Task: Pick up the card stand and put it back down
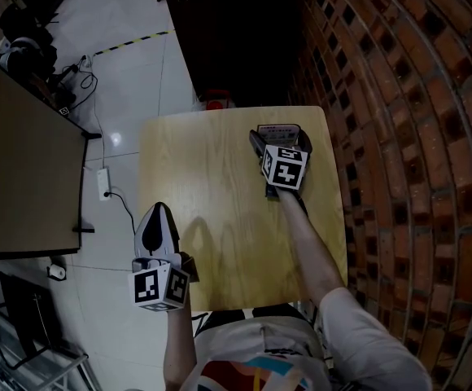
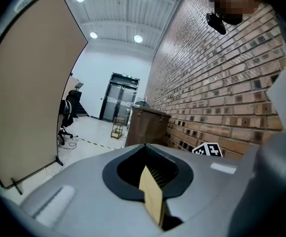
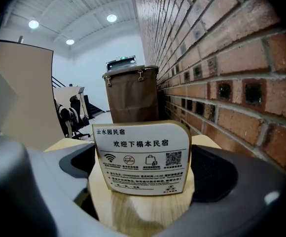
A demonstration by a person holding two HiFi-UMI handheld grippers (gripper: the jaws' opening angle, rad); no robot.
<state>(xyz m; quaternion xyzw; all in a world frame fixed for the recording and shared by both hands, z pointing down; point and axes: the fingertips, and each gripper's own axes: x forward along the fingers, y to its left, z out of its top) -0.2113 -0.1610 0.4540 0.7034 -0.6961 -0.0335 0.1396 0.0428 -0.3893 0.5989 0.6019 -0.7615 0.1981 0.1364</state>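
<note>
Looking down on a pale wooden counter (image 1: pixel 220 210), hard up against a brick wall (image 1: pixel 399 153) on the right. Out toward the far right corner, the card stand (image 1: pixel 277 129), upright on the wood, printed face turned back toward the right hand-held gripper (image 1: pixel 280 142). Spread wide at the jaws, one dark pad on each side of the stand, card sitting squarely in the gap. Close on both edges, very close, but contact with either pad impossible to call. White card, rounded at one top corner, with rows of Chinese print, three small icons and a QR code, all sharp in the right gripper view. Bare counter grain just under its bottom edge. Behind it, past the counter's far edge, a brown cabinet (image 3: pixel 130 100) with metal clasps.

Across now to the left hand-held gripper (image 1: pixel 159 212): well apart from the stand, hanging at the counter's near left edge, pointing away from the body. Pinched together at the tips, nothing held. Only a thin sliver of the counter's wood visible through the hollow between the pads in the left gripper view. Off to the left, a tall beige partition (image 2: pixel 29 83), an office chair (image 2: pixel 68 113) beside it, and white floor (image 1: pixel 130 63) running back to a dark doorway (image 2: pixel 118 100).
</note>
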